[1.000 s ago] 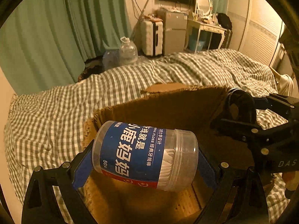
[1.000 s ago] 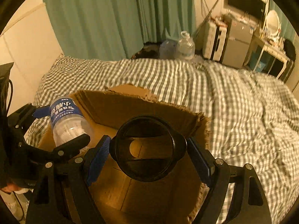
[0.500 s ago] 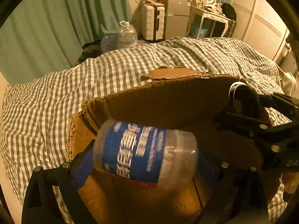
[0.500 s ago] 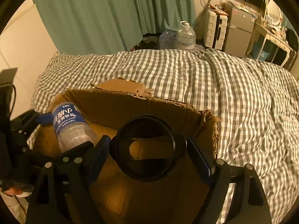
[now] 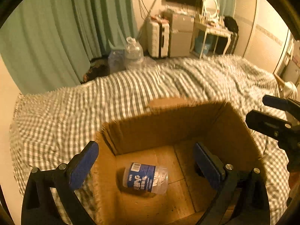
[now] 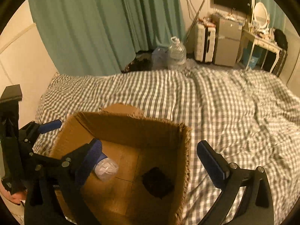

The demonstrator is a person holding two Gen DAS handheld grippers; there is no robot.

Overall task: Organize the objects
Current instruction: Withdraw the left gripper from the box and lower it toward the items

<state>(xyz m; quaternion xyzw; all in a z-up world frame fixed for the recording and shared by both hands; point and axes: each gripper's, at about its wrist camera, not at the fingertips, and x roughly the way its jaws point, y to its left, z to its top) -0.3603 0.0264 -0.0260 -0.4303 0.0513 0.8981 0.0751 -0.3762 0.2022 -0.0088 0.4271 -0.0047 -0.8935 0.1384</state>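
Observation:
An open cardboard box (image 5: 168,116) (image 6: 135,119) sits on the checked bed. A clear floss-pick jar with a blue label (image 5: 145,178) lies on its side on the box floor; its clear end shows in the right wrist view (image 6: 106,169). A black round cup (image 6: 157,184) lies on the box floor to the right of the jar. My left gripper (image 5: 146,161) is open and empty above the box. My right gripper (image 6: 150,161) is open and empty above the box's right wall; it shows at the right edge of the left wrist view (image 5: 275,120).
The grey-and-white checked bedcover (image 6: 225,108) spreads around the box. Beyond the bed are green curtains (image 6: 105,24), large water bottles (image 6: 176,54), a white suitcase (image 6: 204,43), a small fridge (image 6: 227,39) and a dressing table (image 6: 262,41).
Both grippers opened and rose. The jar dropped from my left gripper and the black cup from my right gripper; both now lie on the box floor.

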